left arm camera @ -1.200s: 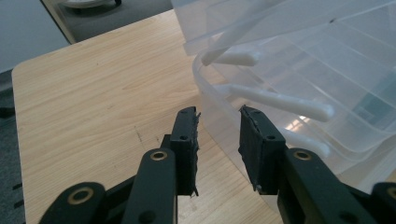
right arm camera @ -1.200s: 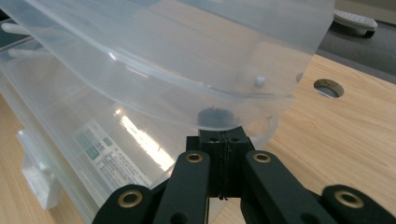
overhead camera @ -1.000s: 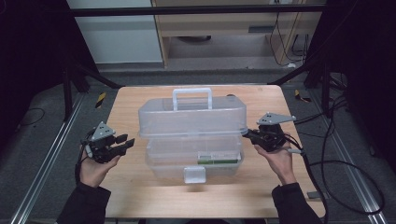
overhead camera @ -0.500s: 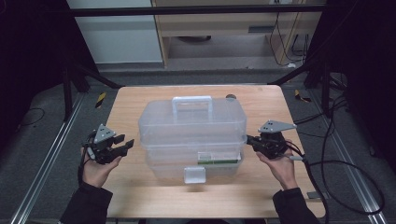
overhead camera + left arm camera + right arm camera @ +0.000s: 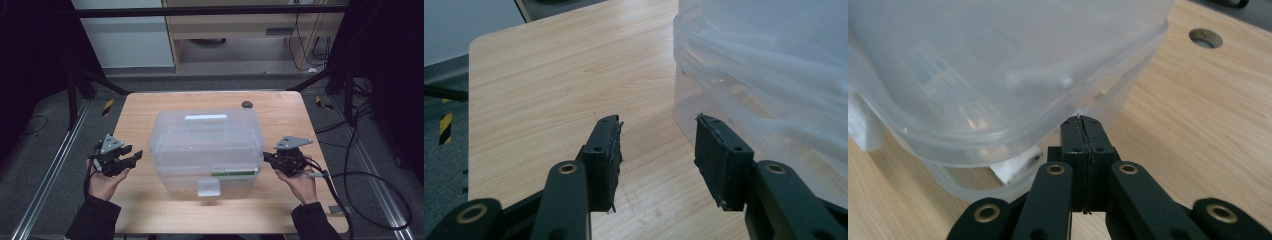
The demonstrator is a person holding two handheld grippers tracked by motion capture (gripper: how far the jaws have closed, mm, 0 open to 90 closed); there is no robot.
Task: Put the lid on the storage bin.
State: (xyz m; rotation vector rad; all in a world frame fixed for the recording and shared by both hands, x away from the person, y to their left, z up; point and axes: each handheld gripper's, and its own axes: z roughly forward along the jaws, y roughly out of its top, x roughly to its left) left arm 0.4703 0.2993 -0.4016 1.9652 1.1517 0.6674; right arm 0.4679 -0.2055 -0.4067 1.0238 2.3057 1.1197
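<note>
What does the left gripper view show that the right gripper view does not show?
Left gripper view alone: the left tool with its jaws apart and nothing between them, and a yellow-black striped strip on the floor beside the table.

Right gripper view alone: the right tool with jaws pressed together, just under the box's lid rim, a round hole in the tabletop, and a printed label seen through the plastic.

Both: the clear plastic box and the wooden table.

text: none legible | label on clear box (image 5: 231,173): print too small to read
</note>
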